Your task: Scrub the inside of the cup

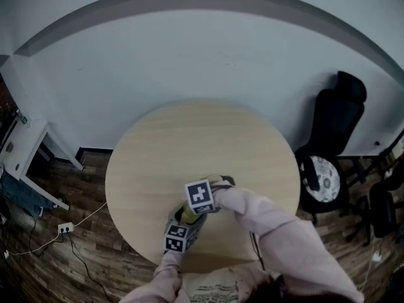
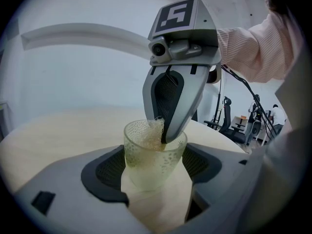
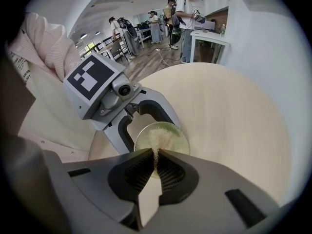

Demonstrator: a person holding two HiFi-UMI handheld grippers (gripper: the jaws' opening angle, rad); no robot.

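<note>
A pale green, dimpled translucent cup (image 2: pixel 144 155) stands on the round wooden table (image 1: pixel 202 144) near its front edge. My left gripper (image 2: pixel 155 180) is shut on the cup, one jaw on each side of its lower wall. My right gripper (image 2: pixel 165 138) comes down from above with its tips inside the cup, shut on a pale fibrous scrubber (image 2: pixel 154 129). In the right gripper view the scrubber (image 3: pixel 157 141) hangs from the closed jaws of the right gripper (image 3: pixel 156 155) into the cup's mouth (image 3: pixel 173 133). In the head view both grippers (image 1: pixel 177 237) (image 1: pixel 199 196) crowd over the cup (image 1: pixel 187 217).
Black office chairs (image 1: pixel 334 122) and a chair with a round patterned seat (image 1: pixel 324 179) stand right of the table. A white desk (image 1: pixel 22 150) and a power strip (image 1: pixel 65 227) are at the left. Several people (image 3: pixel 187 13) stand far off.
</note>
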